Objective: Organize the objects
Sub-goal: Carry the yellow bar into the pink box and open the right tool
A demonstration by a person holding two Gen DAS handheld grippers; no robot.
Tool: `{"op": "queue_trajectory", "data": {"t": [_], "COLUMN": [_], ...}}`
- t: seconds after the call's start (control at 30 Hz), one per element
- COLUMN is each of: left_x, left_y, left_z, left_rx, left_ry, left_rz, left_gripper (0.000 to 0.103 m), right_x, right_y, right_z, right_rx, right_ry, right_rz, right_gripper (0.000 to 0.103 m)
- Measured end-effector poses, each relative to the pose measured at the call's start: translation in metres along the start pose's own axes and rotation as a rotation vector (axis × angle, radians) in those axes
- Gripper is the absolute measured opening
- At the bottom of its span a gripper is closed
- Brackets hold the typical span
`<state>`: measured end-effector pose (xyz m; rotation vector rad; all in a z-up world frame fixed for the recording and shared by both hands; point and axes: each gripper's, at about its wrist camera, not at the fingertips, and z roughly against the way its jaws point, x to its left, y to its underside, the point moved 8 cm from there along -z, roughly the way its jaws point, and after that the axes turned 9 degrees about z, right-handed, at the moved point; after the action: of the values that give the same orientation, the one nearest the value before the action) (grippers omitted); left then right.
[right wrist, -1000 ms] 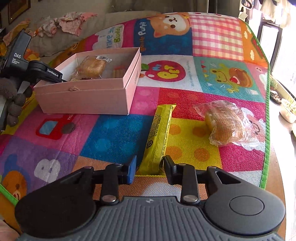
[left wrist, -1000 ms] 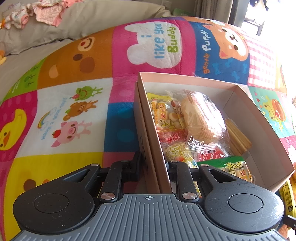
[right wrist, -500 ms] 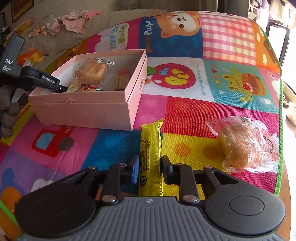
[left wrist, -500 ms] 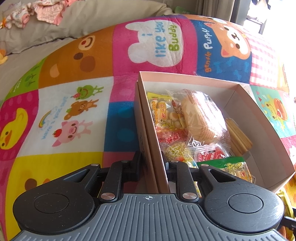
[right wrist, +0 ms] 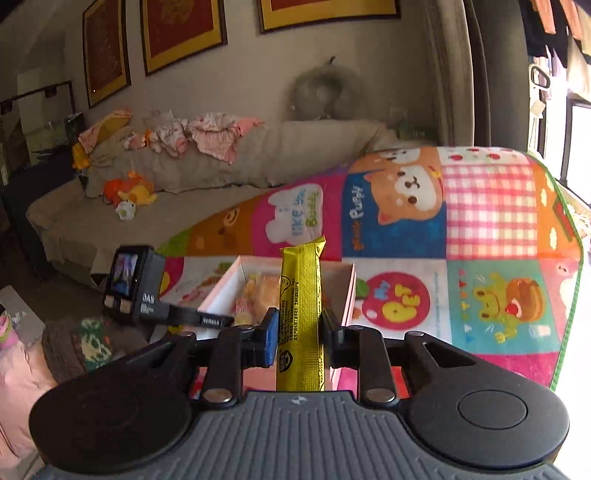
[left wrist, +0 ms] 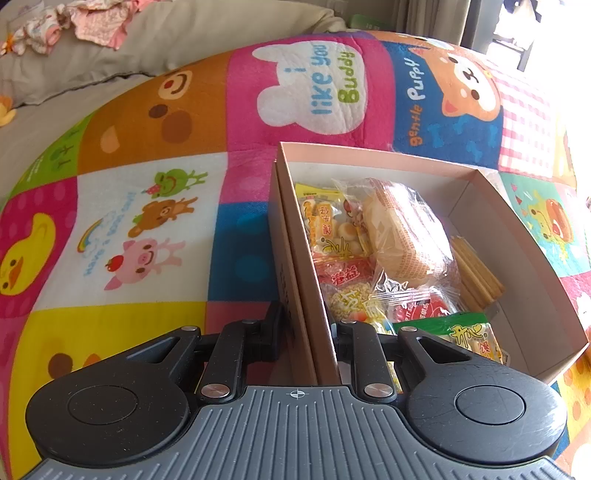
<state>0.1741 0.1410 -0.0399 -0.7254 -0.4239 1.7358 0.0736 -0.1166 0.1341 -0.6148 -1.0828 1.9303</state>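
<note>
My left gripper is clamped on the near left wall of the pink box: one finger sits outside the wall, the other inside, and the cardboard is pinched between them with the jaws only narrowly apart. The box rests on the colourful play mat, which shows cartoon animals in coloured squares.

Inside the box I see several snack packets along the left side, a wrapped bun in clear film lying over them near the middle, a bundle of biscuit sticks to its right, and a green packet at the near end. The far right part of the box floor is bare.

My right gripper has its jaws drawn in tight on a long yellow snack bar. The bar stands nearly upright between the fingers, its crimped top end pointing up and away, its lower end reaching down behind the gripper body. It is clear of the mat.

From the right wrist view, the box lies beyond and below the bar, partly hidden by it, with the bun showing inside. The left gripper, with its small screen, reaches in from the left onto the box edge. Farther off is a beige sofa with scattered clothes and soft toys, and framed pictures hang on the wall.
</note>
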Motion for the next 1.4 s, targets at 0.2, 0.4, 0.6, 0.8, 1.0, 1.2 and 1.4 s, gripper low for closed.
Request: {"op": "queue_trajectory", "data": {"t": [0.2,0.4,0.6,0.8,1.0,1.2,1.4], "left_x": [0.001,0.001,0.001,0.001,0.0,0.0,0.0], "left_y": [0.0,0.001,0.001,0.001,0.001,0.002,0.002], "left_z": [0.0,0.001,0.001,0.001,0.001,0.002,0.002], "left_rx": [-0.002,-0.006,-0.01,-0.01,-0.011,-0.014,-0.016], "left_ry": [0.012,0.013,0.013,0.012,0.009,0.009,0.013], "left_rz": [0.002,-0.001,-0.002,-0.003,-0.005,-0.009,-0.009], "left_gripper": [0.021,0.021,0.022,0.022,0.022,0.022,0.022], "right_x": [0.004,0.01,0.024,0.024,0.016,-0.011,-0.054], "right_y": [-0.034,0.009,0.046,0.052,0.046,0.068,0.112], "right_z": [-0.072,-0.168,-0.2,-0.184,-0.135,-0.071,-0.026], "right_rx": [0.013,0.175,0.259,0.246,0.158,0.088,0.128], "right_ry": [-0.039,-0.005,0.022,-0.003,0.02,0.157,0.397], "right_rz": [-0.035,-0.077,-0.027,-0.042,-0.029,-0.018,0.003], "right_gripper": [0.024,0.024,0.026,0.047,0.064,0.085,0.098]}}
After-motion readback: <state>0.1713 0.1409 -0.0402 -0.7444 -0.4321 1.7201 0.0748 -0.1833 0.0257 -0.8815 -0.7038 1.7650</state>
